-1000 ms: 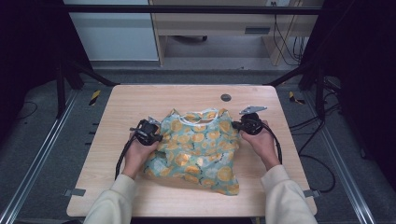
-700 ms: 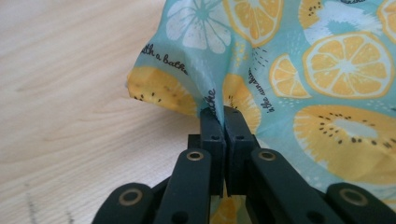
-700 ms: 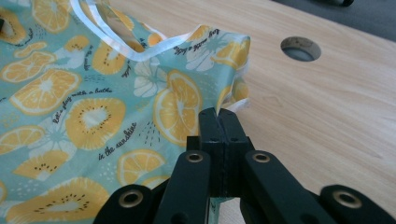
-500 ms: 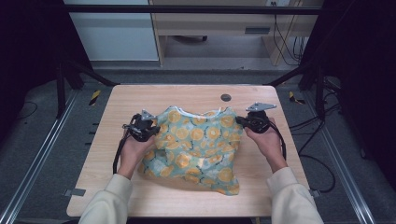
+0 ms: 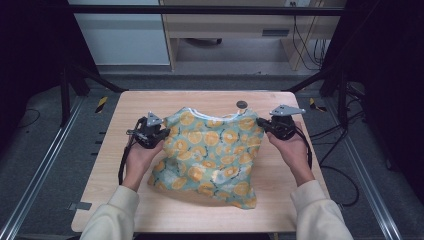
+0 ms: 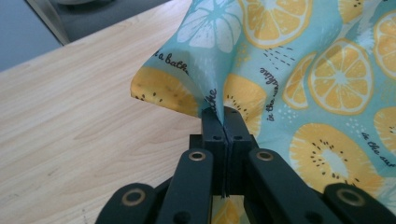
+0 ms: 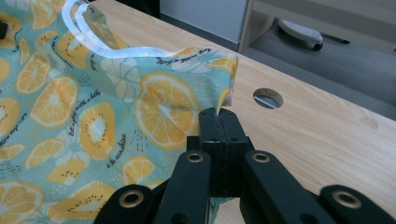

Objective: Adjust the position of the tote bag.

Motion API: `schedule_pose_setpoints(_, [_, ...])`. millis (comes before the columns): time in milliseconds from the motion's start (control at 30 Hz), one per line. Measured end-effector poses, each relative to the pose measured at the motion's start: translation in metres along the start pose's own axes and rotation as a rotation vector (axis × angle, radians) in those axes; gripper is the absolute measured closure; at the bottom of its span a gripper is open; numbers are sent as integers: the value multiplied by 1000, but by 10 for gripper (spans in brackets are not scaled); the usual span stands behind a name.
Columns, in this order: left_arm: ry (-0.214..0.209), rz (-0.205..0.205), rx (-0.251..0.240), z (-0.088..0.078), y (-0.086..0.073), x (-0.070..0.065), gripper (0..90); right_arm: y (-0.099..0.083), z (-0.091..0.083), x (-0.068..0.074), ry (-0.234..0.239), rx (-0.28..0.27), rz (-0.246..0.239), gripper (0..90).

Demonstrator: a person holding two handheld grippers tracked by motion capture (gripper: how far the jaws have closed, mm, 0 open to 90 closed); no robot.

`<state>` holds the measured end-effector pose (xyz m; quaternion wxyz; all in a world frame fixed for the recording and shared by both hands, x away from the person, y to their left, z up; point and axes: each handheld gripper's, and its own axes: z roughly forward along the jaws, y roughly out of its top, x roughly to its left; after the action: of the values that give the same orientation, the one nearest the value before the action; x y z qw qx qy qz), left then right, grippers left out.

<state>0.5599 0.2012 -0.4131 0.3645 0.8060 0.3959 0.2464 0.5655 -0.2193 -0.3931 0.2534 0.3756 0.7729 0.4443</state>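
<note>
A teal garment printed with orange slices and a white neckband (image 5: pixel 210 147) is held up by its two top corners over the wooden table (image 5: pixel 150 100), its lower part still draped on the wood. My left gripper (image 5: pixel 162 131) is shut on the garment's left corner (image 6: pixel 205 100); the jaws (image 6: pixel 225 122) press together with fabric pinched between them. My right gripper (image 5: pixel 261 123) is shut on the right corner (image 7: pixel 224 98), with its jaws (image 7: pixel 218 116) closed on the cloth edge. The white neckband (image 7: pixel 93 35) runs along the top between both hands.
A round hole (image 5: pixel 242 104) sits in the table behind the garment, also the hole (image 7: pixel 267 97) just right of my right jaws. Dark frame posts flank the table. A cabinet and cables stand beyond the far edge.
Both hands have risen and spread a little apart, lifting the garment's top edge off the table and stretching it wider. Both grips stayed shut.
</note>
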Motion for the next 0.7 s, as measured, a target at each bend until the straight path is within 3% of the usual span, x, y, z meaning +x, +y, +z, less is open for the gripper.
schedule_pose_setpoints(300, [21, 16, -57, -16, 7, -1, 900, 11, -17, 6, -6, -56, -18, 900])
schedule_pose_setpoints(467, [21, 26, -102, -30, 14, -4, 900, 15, -37, 13, -7, -103, -25, 900])
schedule_pose_setpoints(700, [37, 52, -127, -45, 18, -9, 900, 17, -54, 20, -5, -142, -35, 900])
